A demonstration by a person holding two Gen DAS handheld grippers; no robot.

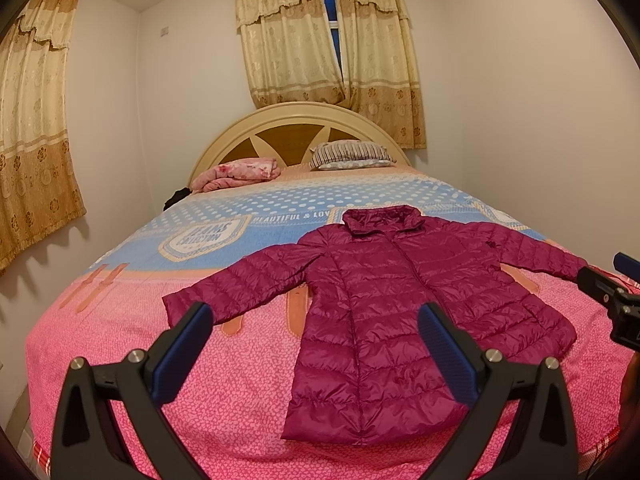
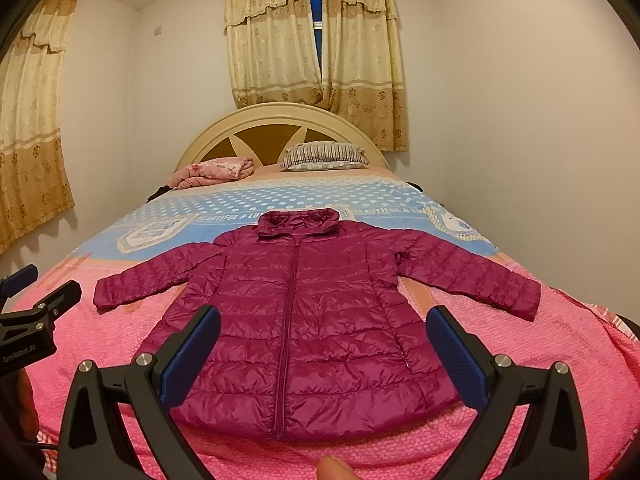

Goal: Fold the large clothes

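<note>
A magenta quilted puffer jacket (image 1: 384, 304) lies flat, front up and zipped, on the bed, sleeves spread to both sides, collar toward the headboard; it also shows in the right wrist view (image 2: 304, 320). My left gripper (image 1: 316, 344) is open and empty, held above the bed's near edge, left of the jacket's hem. My right gripper (image 2: 324, 352) is open and empty, held over the jacket's lower half. The right gripper shows at the right edge of the left wrist view (image 1: 616, 284); the left gripper shows at the left edge of the right wrist view (image 2: 36, 292).
The bed has a pink and blue cover (image 1: 200, 360). A folded pink blanket (image 1: 236, 174) and a striped pillow (image 1: 352, 156) lie by the cream headboard (image 1: 296, 118). Walls stand close on both sides, with curtains (image 1: 332, 40) behind. A fingertip (image 2: 334, 468) shows at the bottom.
</note>
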